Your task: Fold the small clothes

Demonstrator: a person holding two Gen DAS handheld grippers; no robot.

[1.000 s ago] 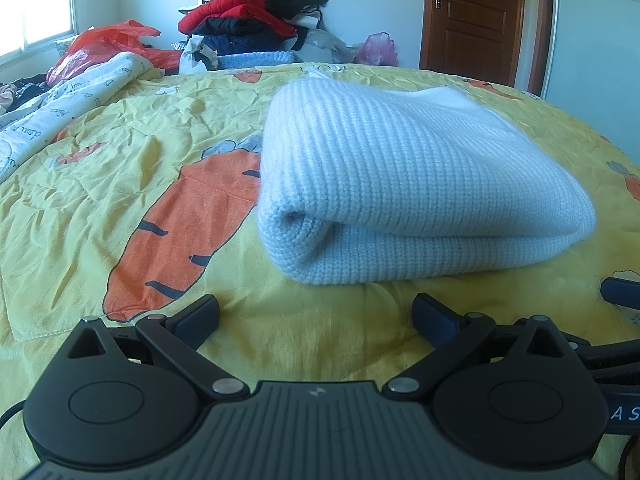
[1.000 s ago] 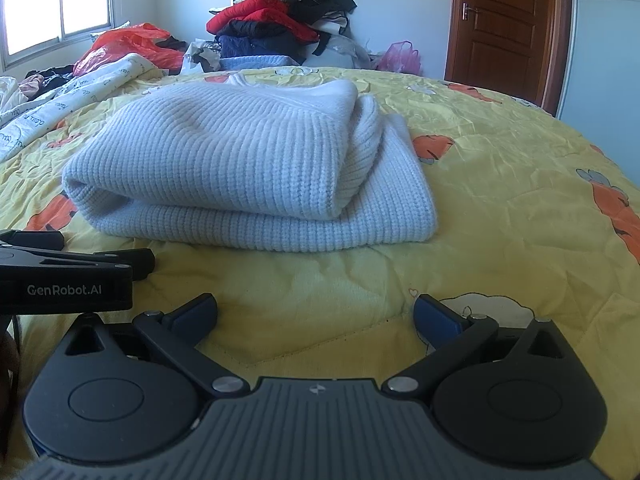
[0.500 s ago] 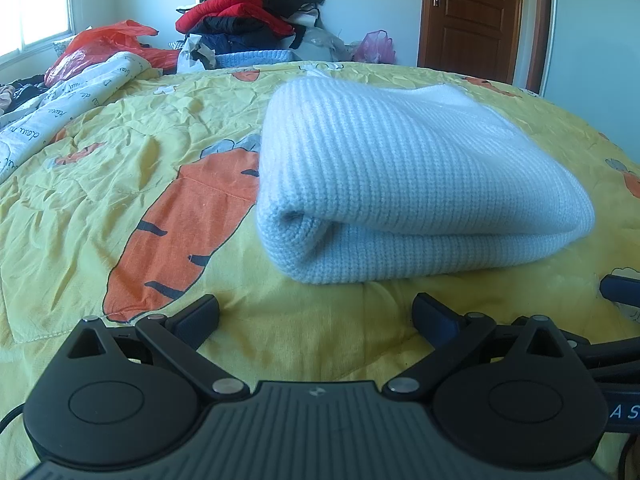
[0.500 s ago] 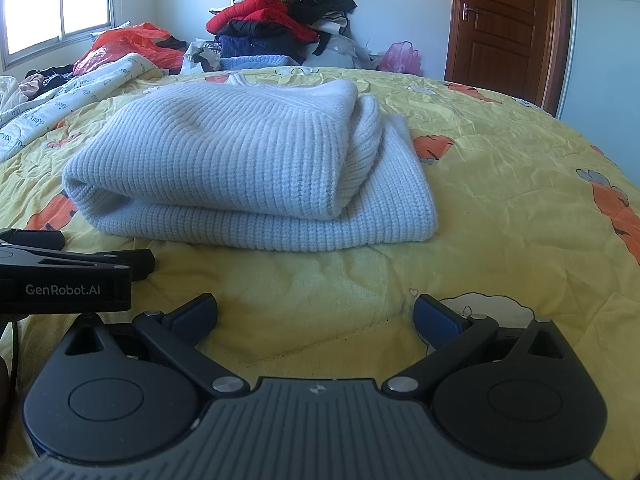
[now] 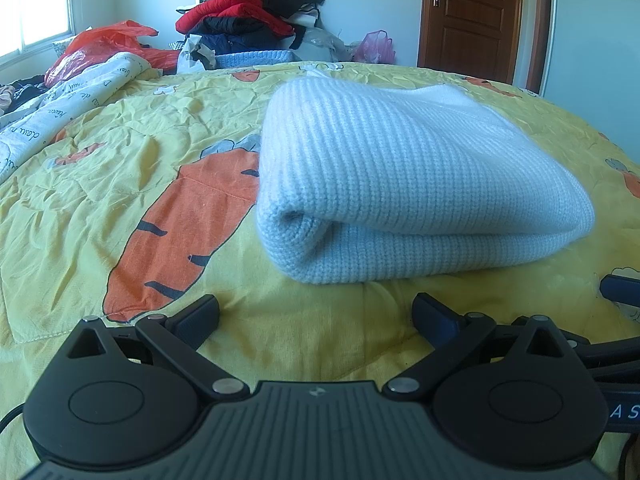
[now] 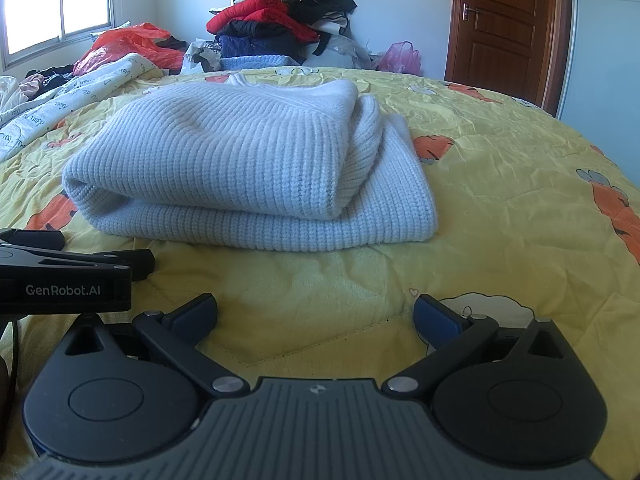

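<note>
The pale knit sweater (image 6: 248, 168) lay folded in a thick bundle on the yellow carrot-print bed (image 6: 500, 200), while the left claw (image 5: 316, 314) and right claw (image 6: 316, 312), both spread and empty, rested just short of it, apparently finished.

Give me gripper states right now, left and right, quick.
Left gripper: open, holding nothing, short of the folded sweater.
Right gripper: open, holding nothing, over the yellow bedspread.
</note>
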